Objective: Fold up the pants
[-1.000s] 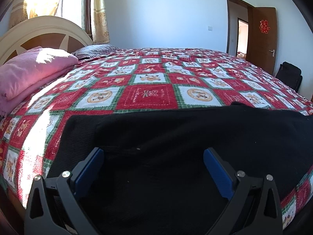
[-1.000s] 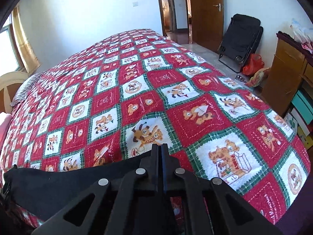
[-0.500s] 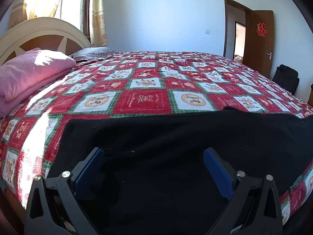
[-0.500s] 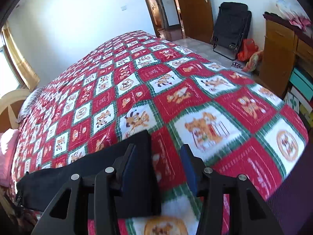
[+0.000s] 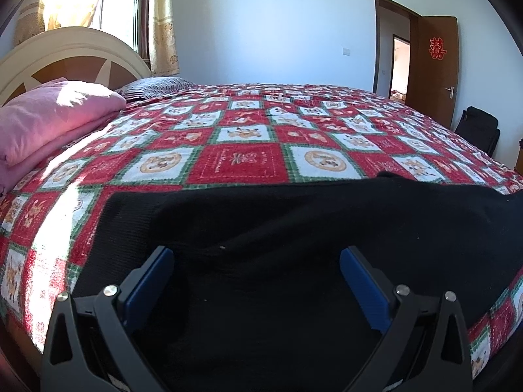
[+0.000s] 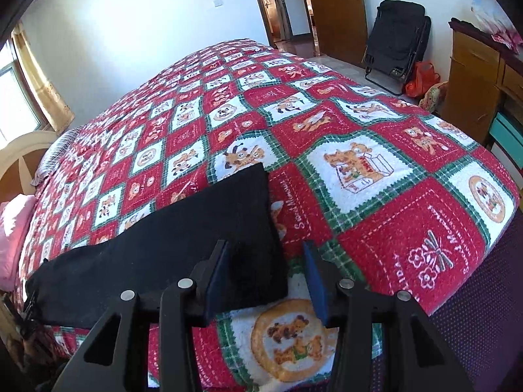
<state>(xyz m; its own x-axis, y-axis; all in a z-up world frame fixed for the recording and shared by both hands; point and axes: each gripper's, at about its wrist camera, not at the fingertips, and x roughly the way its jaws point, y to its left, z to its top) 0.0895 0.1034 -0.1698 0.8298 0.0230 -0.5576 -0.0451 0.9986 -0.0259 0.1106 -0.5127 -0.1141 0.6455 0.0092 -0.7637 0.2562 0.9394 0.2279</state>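
A red, white and green patchwork bedspread (image 6: 376,170) covers the bed, most of its surface bare beyond the garment. The black pants (image 6: 163,248) lie flat along the near edge of the bed, one end squared off just beside a bear-printed square and the other reaching toward the pink folded blanket (image 5: 49,121) at the headboard (image 5: 65,52). A folded black chair (image 6: 395,36) leans by the brown door (image 5: 436,65), which bears a red paper emblem. The left gripper (image 5: 256,281) hovers over the pants with jaws spread wide, holding nothing. The right gripper (image 6: 264,277) is open too, straddling the pants' end corner. Stitching on the bedspread reads "Sweet Memories".
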